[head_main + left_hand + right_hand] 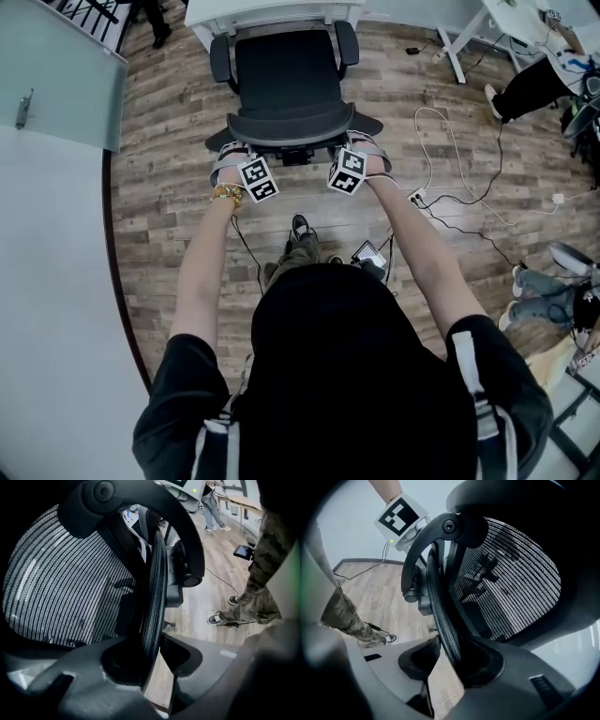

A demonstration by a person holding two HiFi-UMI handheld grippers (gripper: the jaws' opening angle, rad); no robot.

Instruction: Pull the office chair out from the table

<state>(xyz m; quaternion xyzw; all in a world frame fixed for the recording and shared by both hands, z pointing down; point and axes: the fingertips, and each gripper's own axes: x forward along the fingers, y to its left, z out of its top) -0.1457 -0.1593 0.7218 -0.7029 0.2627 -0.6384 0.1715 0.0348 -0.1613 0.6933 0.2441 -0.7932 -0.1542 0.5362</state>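
Black mesh (61, 588) fills the backrest (291, 124) of the office chair (286, 70), which stands on the wood-plank floor (169, 122) with its seat turned toward the white table (272, 11) and its front edge close up to the tabletop. It does not look clear of the table yet. The person stands behind it, so the backrest's top is the nearest part to take. The left gripper (234, 152) and the right gripper (367, 146) sit there, one toward each end. Each gripper view shows the jaws pinching the hard rim (154, 597) of the backrest, one pad on the mesh side and one on the rear side, which probably gives a firmer bite than the yielding mesh would. Both tools slant down over the top edge, so a rearward tug should seat the rim deeper. Holding both ends evenly likely keeps the chair from swivelling as it rolls. Loose cables (450, 197) lie behind and could snag the casters.
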